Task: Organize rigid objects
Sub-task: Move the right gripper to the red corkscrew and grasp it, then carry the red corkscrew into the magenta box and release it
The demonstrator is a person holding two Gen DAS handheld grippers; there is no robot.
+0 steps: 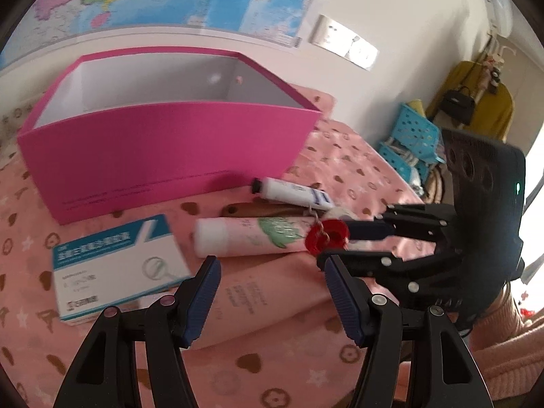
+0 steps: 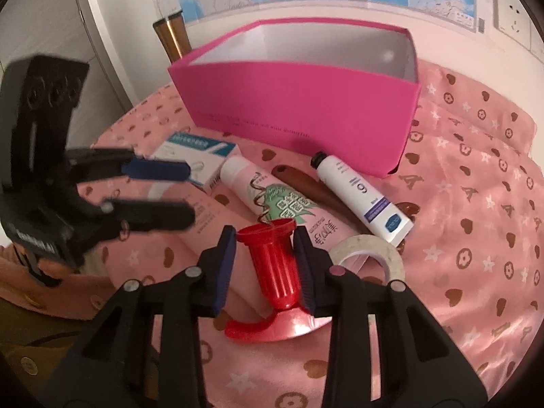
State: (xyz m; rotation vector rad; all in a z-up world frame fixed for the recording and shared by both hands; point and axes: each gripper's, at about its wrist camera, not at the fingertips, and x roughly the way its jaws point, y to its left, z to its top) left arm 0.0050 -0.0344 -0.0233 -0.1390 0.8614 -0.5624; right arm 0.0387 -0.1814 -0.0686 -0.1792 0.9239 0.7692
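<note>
Pink cardboard box (image 2: 306, 115) looks empty so far; your right hand-held gripper (image 2: 265, 265) brackets the red plastic corkscrew (image 2: 275, 268), left hand-held gripper (image 1: 272, 292) open, tubes waiting.

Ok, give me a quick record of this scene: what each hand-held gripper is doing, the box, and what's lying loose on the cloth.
right hand-held gripper: closed on the red corkscrew, spiral pointing forward
left hand-held gripper: open, nothing between its fingers
pink box: upright, open top, no contents visible
loose in front of box: blue-and-white carton, pink tube, white tube with black cap, wooden handle, tape roll
surface: pink patterned cloth
</note>
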